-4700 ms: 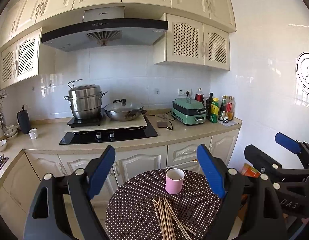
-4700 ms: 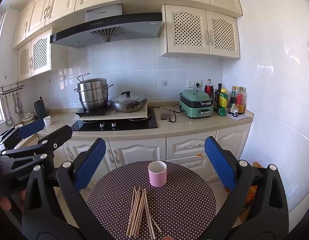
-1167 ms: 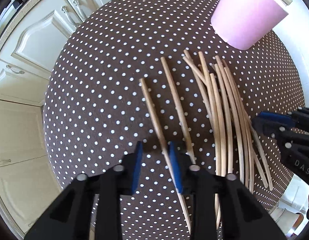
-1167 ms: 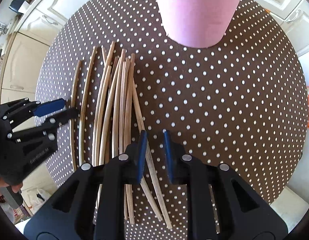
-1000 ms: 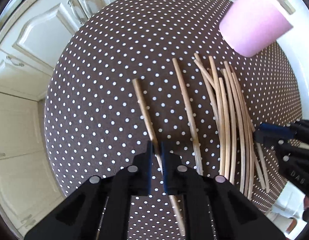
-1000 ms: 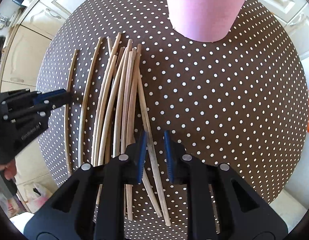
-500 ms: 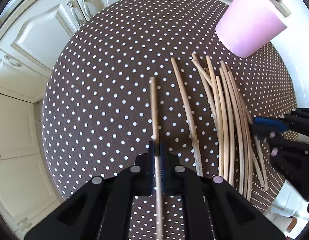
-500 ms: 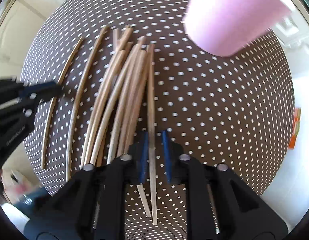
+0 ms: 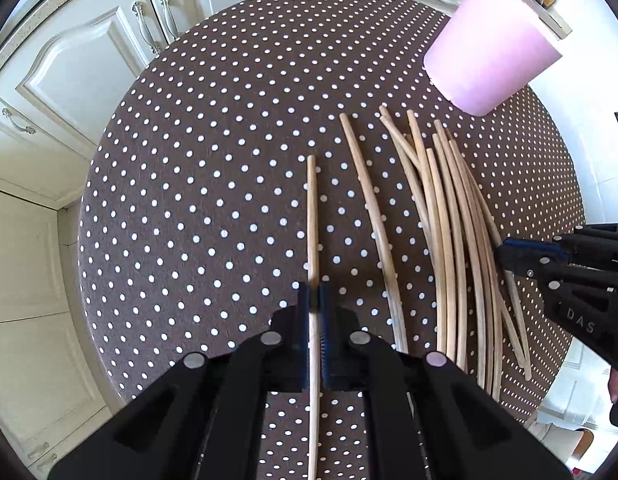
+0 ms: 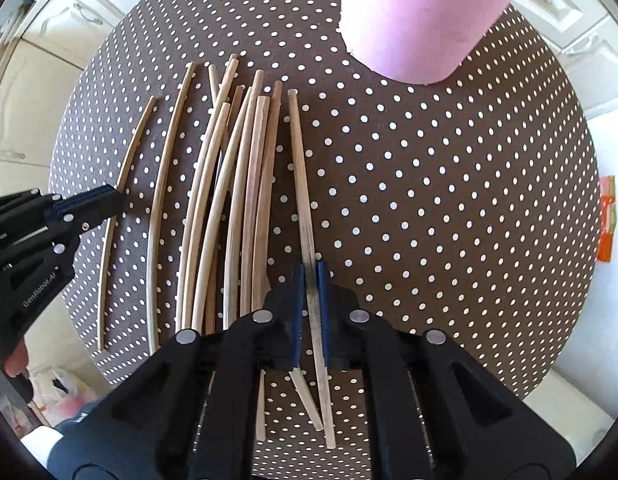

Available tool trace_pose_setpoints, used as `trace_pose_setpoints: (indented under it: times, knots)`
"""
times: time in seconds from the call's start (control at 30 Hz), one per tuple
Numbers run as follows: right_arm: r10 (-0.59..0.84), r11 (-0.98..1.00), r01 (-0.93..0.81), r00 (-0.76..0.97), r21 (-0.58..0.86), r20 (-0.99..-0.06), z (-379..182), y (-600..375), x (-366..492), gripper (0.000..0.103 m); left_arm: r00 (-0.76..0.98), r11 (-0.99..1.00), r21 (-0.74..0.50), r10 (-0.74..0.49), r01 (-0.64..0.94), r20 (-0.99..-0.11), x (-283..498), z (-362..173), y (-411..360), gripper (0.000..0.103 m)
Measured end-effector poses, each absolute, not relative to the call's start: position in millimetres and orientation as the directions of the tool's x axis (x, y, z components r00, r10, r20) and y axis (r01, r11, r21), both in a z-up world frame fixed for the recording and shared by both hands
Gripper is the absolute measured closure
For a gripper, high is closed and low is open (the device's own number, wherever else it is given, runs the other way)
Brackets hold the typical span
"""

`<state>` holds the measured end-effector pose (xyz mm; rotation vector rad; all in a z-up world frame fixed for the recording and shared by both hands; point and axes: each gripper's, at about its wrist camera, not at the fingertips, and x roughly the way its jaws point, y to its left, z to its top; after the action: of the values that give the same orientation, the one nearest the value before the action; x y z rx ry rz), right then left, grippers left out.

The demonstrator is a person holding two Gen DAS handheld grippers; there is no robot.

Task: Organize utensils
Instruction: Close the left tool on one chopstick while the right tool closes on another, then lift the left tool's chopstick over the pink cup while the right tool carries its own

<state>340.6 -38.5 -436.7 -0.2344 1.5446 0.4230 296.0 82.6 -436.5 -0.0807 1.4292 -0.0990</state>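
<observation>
The left gripper [image 9: 315,300] pinches one chopstick [image 9: 312,216] tight near the middle of the round dotted table [image 9: 181,184]. The right gripper [image 10: 310,276] pinches another chopstick [image 10: 299,168] beside the chopstick pile [image 10: 233,184]. The pink cup [image 10: 421,12] stands at the far edge.

Bright daylight, soft short shadows; heavy fisheye bending and dark corners; right-wrist view slightly motion-blurred at edges
</observation>
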Motion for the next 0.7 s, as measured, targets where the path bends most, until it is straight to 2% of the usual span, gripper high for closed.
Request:
trace_pose_setpoints:
  times: [0.13,0.27,0.4,0.7]
  knots:
    - [0.089,0.894,-0.44,0.003,0.078,-0.996,-435.4,-27.9,329.0,0.096,0.119,0.993,-0.11,-0.114,0.041,-0.986,301.3,-437.9,80.6,0.097]
    - [0.142,0.911,-0.393,0.021,0.122,-0.99,-435.1,-37.9,320.7,0.097,0.142,0.993,-0.104,-0.11,0.055,-0.984,301.1,-436.8,76.4,0.098]
    - [0.217,0.914,-0.367,0.083,0.172,-0.973,-414.1,-56.7,306.6,0.097,0.196,0.985,-0.165,-0.174,0.058,-0.965,293.2,-426.3,76.1,0.098]
    - [0.385,0.893,-0.336,0.23,0.299,-0.894,-343.4,-99.2,282.5,0.097,0.355,0.946,-0.265,-0.317,0.19,-0.879,291.0,-360.6,43.9,0.098]
